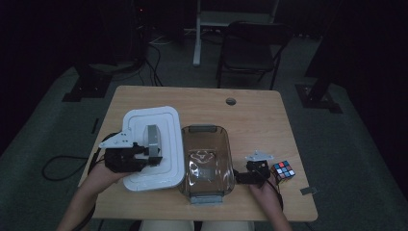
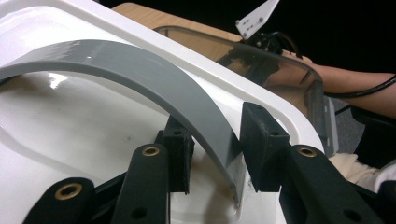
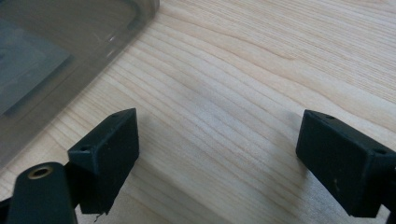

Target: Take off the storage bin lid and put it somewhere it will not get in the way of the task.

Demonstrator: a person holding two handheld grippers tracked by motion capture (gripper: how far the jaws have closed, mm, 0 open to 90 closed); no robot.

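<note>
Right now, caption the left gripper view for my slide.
Left gripper shut on the grey handle of the white lid, clear container beyond.

Before you, a wooden table (image 1: pixel 250 113); at your right, a colour-faced puzzle cube (image 1: pixel 283 171) on it; beyond the table, a dark folding chair (image 1: pixel 250 48) on grey floor (image 1: pixel 43 139).

One overhead camera, two riding close on the grippers

The high view looks forward and down on the whole pale wooden table (image 1: pixel 250 108); both gripper views sit very near, each catching the clear smoky plastic container (image 2: pixel 280 74), the right one its corner.
</note>
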